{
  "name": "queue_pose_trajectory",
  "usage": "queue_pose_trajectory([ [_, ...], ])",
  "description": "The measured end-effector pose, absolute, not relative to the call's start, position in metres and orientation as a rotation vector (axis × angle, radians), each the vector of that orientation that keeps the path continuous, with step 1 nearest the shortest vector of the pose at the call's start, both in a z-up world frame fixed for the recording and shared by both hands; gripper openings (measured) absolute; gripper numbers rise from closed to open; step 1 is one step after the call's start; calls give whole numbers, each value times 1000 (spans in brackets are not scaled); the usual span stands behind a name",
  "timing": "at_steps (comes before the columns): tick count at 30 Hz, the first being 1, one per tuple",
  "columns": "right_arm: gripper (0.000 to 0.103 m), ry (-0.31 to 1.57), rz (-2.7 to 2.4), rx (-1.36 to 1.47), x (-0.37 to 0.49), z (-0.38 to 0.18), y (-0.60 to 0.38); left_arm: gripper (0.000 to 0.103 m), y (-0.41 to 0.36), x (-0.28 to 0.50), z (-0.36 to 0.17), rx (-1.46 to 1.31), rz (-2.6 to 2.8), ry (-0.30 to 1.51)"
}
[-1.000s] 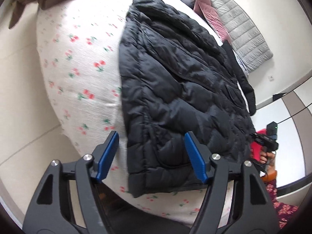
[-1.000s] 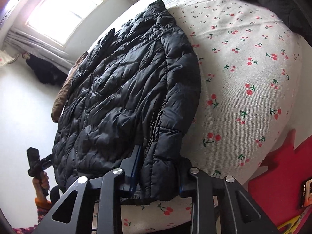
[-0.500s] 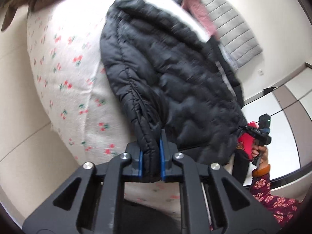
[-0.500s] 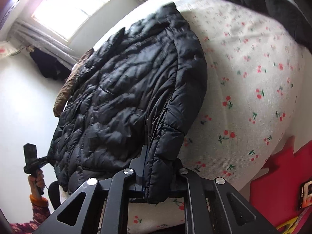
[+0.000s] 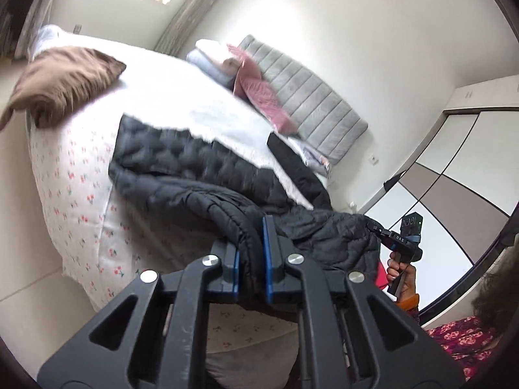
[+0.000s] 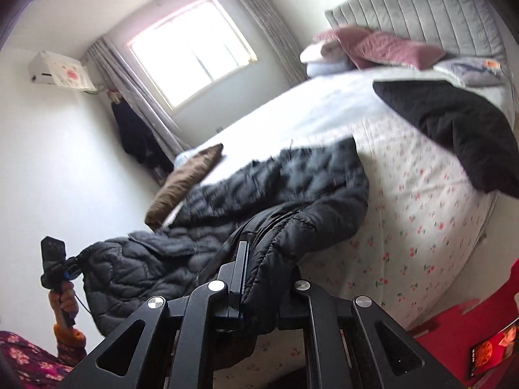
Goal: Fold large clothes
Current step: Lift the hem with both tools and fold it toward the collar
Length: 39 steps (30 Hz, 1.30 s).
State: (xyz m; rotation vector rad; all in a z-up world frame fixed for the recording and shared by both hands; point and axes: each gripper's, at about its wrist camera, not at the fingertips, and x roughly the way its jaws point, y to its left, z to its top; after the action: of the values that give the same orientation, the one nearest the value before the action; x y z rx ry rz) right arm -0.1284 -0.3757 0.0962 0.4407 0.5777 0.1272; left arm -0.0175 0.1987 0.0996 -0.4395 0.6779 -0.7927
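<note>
- The left gripper (image 5: 251,259) is clenched on a thick quilted edge of the black puffer jacket (image 5: 201,175), the fabric pinched between its blue-lined fingers (image 5: 268,259).
- The right gripper (image 6: 259,278) is likewise clamped on another padded edge of the same jacket (image 6: 292,191), which bulges out over its far finger.
- The jacket is raised at both gripped edges and sags between them; the rest trails back and lies on the bed (image 5: 81,194), near the bed's foot end. Its outline is blurred.
- The bed wears a white sheet printed with small red cherries (image 6: 421,227).
- A brown cushion (image 5: 61,84) lies on the bed just beyond the jacket, toward the window side.
- A second black garment (image 6: 460,129) lies on the bed, apart from the jacket, nearer the headboard.
- Pink pillows (image 6: 389,47) and pale folded bedding sit at the head of the bed against a grey padded headboard (image 6: 421,9).
- A bright window (image 6: 191,48) is in the wall past the bed.
</note>
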Motion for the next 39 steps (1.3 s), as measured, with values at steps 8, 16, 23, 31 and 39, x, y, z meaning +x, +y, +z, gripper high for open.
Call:
queue_pose_trajectory([
  [8,11,444,114,450,-143,145,-382,13,210,-28,127,-450,-734,564],
  [16,11,525,67,462,-53,127,-396,14,188,78,99,-403,-552,685],
  [23,13,638,-2,561,65,75,-432,17,146,198,56,-295,-394,782],
  [31,20,788,-76,650,146,-6,-470,22,106,285,-14,-218,-359,896],
  [39,44,832,-43,764,154,-34,-495,44,117,296,-35,-342,-445,988],
])
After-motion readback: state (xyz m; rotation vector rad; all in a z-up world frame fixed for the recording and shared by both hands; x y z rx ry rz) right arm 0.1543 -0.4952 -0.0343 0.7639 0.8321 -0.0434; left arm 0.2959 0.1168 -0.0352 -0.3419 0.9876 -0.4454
